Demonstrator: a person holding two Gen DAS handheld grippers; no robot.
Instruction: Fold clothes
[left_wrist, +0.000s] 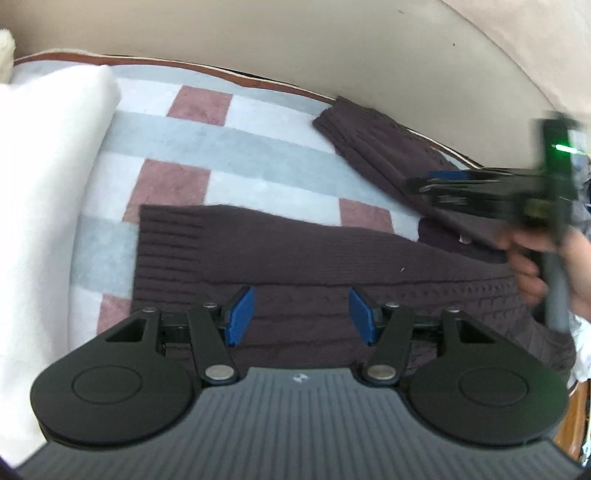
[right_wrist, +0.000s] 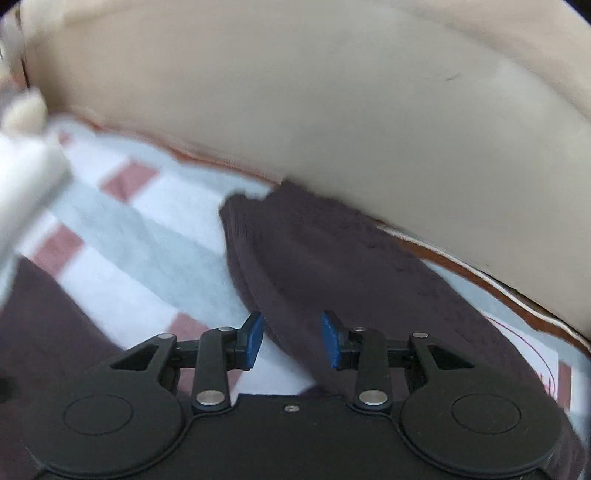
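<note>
A dark purple-brown knit sweater (left_wrist: 295, 258) lies flat on a checked bedcover (left_wrist: 236, 155). One sleeve (left_wrist: 369, 144) stretches toward the wall at the back right. My left gripper (left_wrist: 301, 317) is open and empty, just above the sweater's body near its ribbed hem. My right gripper (left_wrist: 421, 188) shows blurred at the right, held by a hand, beside the sleeve. In the right wrist view the right gripper (right_wrist: 291, 339) is open over the sleeve (right_wrist: 332, 266), with nothing between the pads.
A white folded blanket or pillow (left_wrist: 48, 177) lies along the left of the bed. A beige wall (left_wrist: 332, 48) runs behind the bed, with a brown bed edge (left_wrist: 258, 79) below it. A white sheet with red marks (right_wrist: 532, 347) lies at the right.
</note>
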